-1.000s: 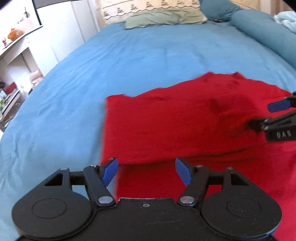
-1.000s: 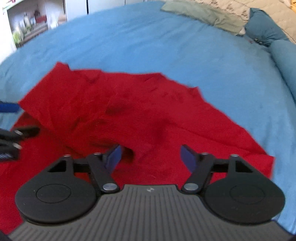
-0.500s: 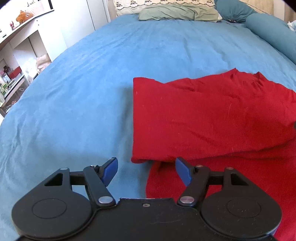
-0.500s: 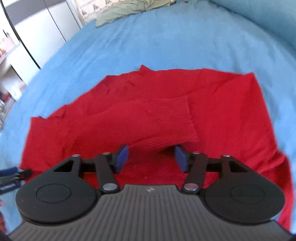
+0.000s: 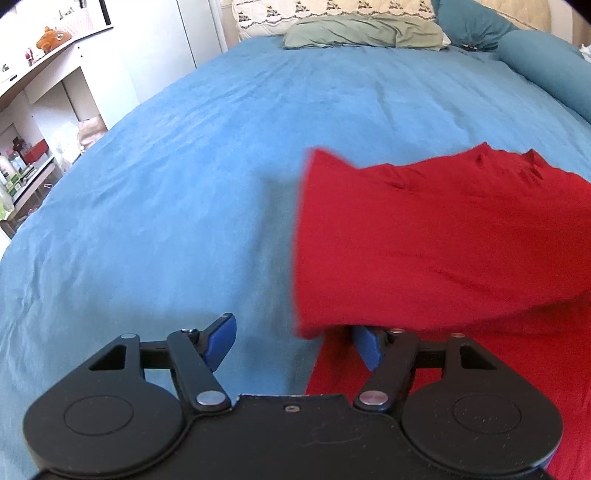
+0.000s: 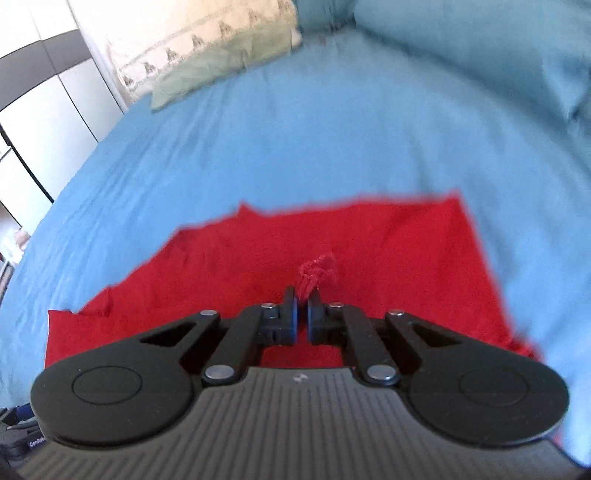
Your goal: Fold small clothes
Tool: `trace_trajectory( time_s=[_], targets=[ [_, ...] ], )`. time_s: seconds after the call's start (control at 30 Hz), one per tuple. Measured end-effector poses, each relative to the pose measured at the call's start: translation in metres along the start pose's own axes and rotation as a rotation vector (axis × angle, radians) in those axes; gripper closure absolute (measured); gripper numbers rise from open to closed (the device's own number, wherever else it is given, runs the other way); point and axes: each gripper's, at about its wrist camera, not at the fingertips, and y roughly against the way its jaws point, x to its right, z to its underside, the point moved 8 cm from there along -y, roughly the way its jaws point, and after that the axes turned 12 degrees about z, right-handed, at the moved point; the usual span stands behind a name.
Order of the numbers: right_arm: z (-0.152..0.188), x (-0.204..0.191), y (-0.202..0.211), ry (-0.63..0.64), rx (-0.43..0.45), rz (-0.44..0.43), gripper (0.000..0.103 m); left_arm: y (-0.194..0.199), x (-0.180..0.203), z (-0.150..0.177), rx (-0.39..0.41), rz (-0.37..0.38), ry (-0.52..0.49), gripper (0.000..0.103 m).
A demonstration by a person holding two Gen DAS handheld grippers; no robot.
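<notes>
Red knit garment [image 5: 436, 236] fills the lower right of my left wrist view, lying on the blue bedspread [image 5: 184, 192], with one layer folded over another; the folded edge runs down the middle of the frame and its lower corner hangs just over the right blue pad. My left gripper [image 5: 295, 341] sits at the bottom centre with its jaws standing wide apart. The left pad is over bare blue cover, the right pad is partly tucked under the red fold, and neither pad presses on the cloth. In my right wrist view the same red garment [image 6: 388, 251] spreads across the lower middle of the frame, a flat red sheet with a squarer corner at the right and a ragged stepped edge at the left. My right gripper [image 6: 302, 304] is clamped at centre frame on a small bunched tuft of the red cloth, which sticks up just beyond the fingertips while the blue pads pinch it from both sides. That view is blurred, so I cannot tell which part of the garment the tuft belongs to. At the top of both views lie a sage-green pillow [image 5: 365, 33] and a cream patterned pillow [image 5: 332, 11], with teal cushions [image 5: 535, 55] at the upper right of the left view and white shelving [image 5: 48, 92] at its upper left.
</notes>
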Motion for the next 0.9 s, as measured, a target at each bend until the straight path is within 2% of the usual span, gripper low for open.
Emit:
trace_trajectory(
  time_s=[0.07,0.13,0.27,0.4,0.57,0.6,0.63,0.67,0.7,0.73,0.83,0.9],
  targets=[
    [-0.014,0.018,0.012,-0.007,0.039,0.033,0.083,0.000,0.001,0.000,-0.002,0.007,0.004,0.031],
    [-0.015,0.032,0.012,0.021,0.039,0.063,0.083,-0.002,0.001,0.002,-0.009,0.009,0.014,0.032],
    [0.006,0.054,-0.015,0.048,-0.012,0.095,0.083,-0.002,-0.008,0.006,-0.020,0.003,0.077,0.031],
    [0.024,0.076,-0.030,0.000,-0.031,0.130,0.083,0.003,-0.009,0.018,-0.043,-0.008,0.069,0.031],
    [0.040,0.080,-0.033,0.036,-0.061,0.128,0.079,0.016,-0.014,0.028,-0.078,-0.018,0.065,0.032],
    [0.039,0.080,-0.027,0.046,-0.057,0.129,0.068,0.022,-0.013,0.026,-0.077,-0.023,0.058,0.033],
    [0.037,0.080,-0.019,0.061,-0.041,0.132,0.043,0.029,-0.010,0.022,-0.065,-0.023,0.047,0.033],
    [0.034,0.077,-0.010,0.075,-0.008,0.131,0.030,0.036,-0.004,0.016,-0.044,-0.013,0.031,0.033],
    [0.031,0.073,0.001,0.098,0.039,0.117,0.010,0.042,0.003,0.011,-0.021,0.005,0.014,0.032],
    [0.028,0.065,0.010,0.125,0.074,0.089,0.002,0.046,0.013,0.003,0.001,0.029,-0.006,0.030],
    [0.030,0.039,0.008,0.205,0.074,-0.006,0.002,0.043,0.040,-0.012,0.023,0.095,-0.044,0.030],
    [0.038,0.033,-0.010,0.215,0.034,-0.010,0.002,0.030,0.057,-0.019,0.025,0.125,-0.059,0.030]
  ],
)
